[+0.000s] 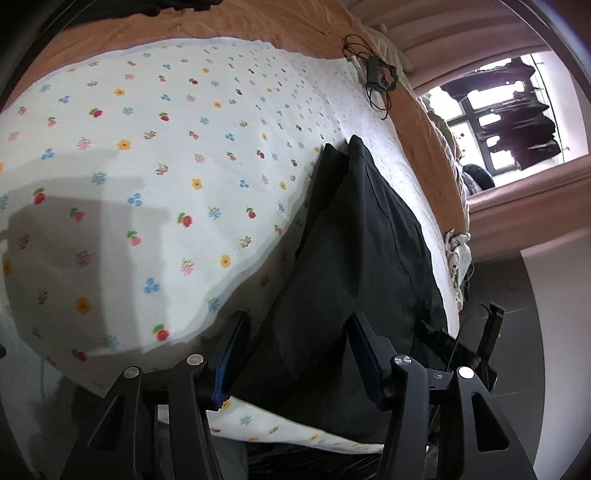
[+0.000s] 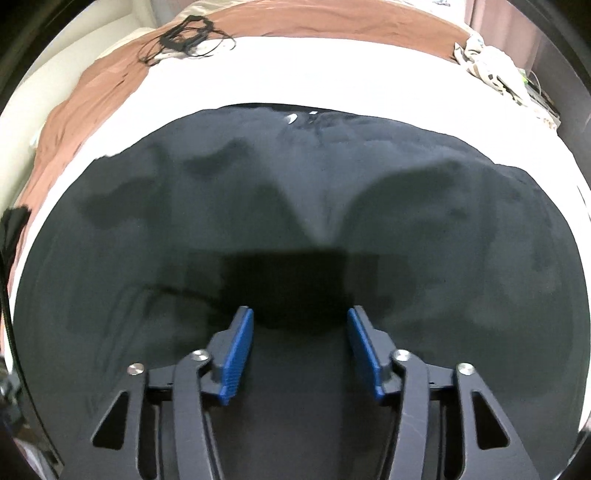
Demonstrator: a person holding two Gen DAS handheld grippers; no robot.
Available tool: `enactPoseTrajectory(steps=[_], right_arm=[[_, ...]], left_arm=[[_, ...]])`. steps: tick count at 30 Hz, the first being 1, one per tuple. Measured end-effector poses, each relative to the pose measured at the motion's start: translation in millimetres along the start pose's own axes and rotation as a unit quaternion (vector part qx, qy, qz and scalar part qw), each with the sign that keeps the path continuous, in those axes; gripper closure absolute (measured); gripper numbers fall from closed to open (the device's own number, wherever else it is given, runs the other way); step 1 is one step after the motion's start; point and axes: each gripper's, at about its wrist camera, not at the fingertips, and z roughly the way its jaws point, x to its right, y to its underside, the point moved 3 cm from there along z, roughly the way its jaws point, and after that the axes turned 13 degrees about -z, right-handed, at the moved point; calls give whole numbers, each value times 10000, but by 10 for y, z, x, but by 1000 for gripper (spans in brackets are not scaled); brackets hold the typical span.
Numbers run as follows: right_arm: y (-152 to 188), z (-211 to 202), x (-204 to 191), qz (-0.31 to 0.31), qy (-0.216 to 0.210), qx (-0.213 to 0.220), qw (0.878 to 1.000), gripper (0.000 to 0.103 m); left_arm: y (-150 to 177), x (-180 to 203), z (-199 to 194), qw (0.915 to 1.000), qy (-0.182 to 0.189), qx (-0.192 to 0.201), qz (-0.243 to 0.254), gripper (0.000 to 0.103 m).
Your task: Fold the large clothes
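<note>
Both grippers, left (image 1: 295, 354) and right (image 2: 300, 350), hang partly open, gripping nothing, over the dark garment (image 2: 295, 206) on the floral sheet (image 1: 147, 147); grasp step: next pinch an edge.

My black garment (image 1: 362, 236) lay on a white sheet (image 1: 155, 155) sprigged with red, yellow, blue and pink flowers, over a rust-orange bedspread (image 1: 207, 26). My grippers' pads (image 2: 236, 354) were blue (their frames black); a black cable (image 1: 376, 77) lay tangled beyond.
</note>
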Motion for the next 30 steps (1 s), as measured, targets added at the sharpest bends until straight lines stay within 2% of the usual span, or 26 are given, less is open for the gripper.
enactPoseTrajectory(steps=[9, 17, 21, 26, 28, 30], right_arm=[[-598, 277, 297, 237, -53, 0, 9997, 62], [-868, 385, 454, 390, -123, 17, 9992, 66], [-772, 246, 456, 404, -230, -20, 9989, 69], [-430, -81, 407, 416, -728, 125, 9964, 69], [-268, -236, 397, 431, -957, 205, 9943, 68], [-62, -404, 397, 429, -1137, 250, 9923, 58]], left_arm=[[16, 6, -76, 9999, -77, -16, -131, 47], [162, -147, -237, 9989, 103, -110, -441, 47], [272, -140, -203, 9988, 134, -219, -407, 47], [293, -63, -47, 9985, 185, -310, -408, 53], [282, 3, 17, 9986, 197, -350, -354, 53], [264, 61, 89, 9987, 181, -355, -303, 53]])
